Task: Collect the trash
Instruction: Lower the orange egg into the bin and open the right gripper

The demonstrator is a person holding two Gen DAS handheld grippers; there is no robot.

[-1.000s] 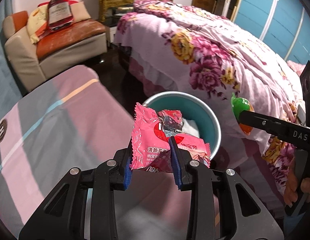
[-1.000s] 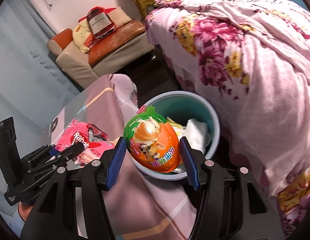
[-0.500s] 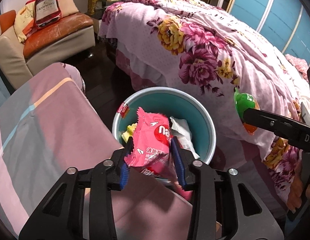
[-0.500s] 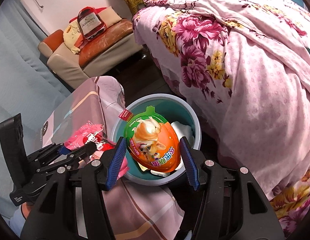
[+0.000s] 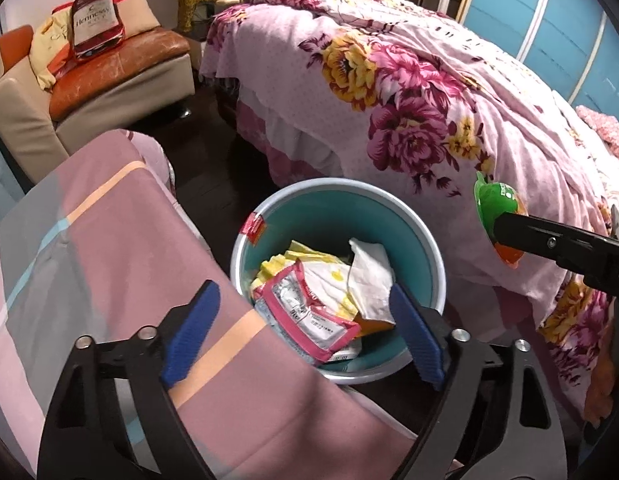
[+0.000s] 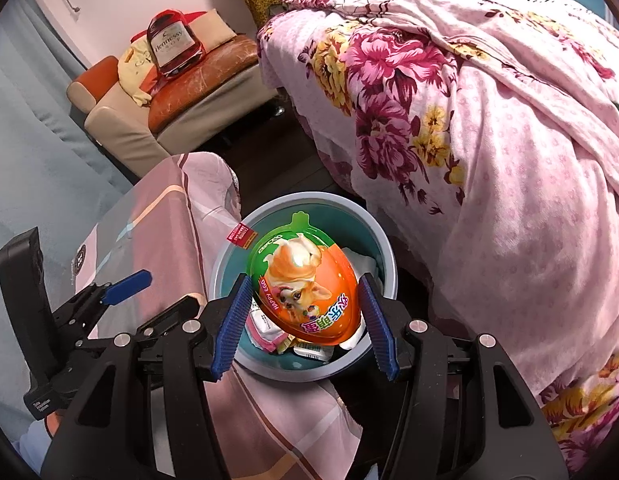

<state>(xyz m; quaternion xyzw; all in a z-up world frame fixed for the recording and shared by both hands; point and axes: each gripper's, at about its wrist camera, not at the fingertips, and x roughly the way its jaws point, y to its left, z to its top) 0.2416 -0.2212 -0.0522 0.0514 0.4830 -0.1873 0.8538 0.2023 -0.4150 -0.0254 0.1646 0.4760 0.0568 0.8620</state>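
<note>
Pink wrapper (image 5: 305,316) lying in the teal bin (image 5: 437,264) — left gripper (image 5: 305,332) just opened, empty.
Right gripper (image 6: 305,320) is clamping an orange-green egg package (image 6: 305,284) — its dog picture is showing only in the right view.

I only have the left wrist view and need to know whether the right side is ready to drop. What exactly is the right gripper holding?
Observer: The right gripper is shut on an egg-shaped package, orange with a green top and a dog picture on its face.
Operator: Is it over the bin?
Observer: In the right wrist view the package sits in front of the teal bin's opening, so it looks lined up.
Operator: My jaws have just been opening. Anything stuck on them?
Observer: Seen from the side, the left gripper stands open with nothing between its fingers; the pink wrapper lies in the bin.
</note>
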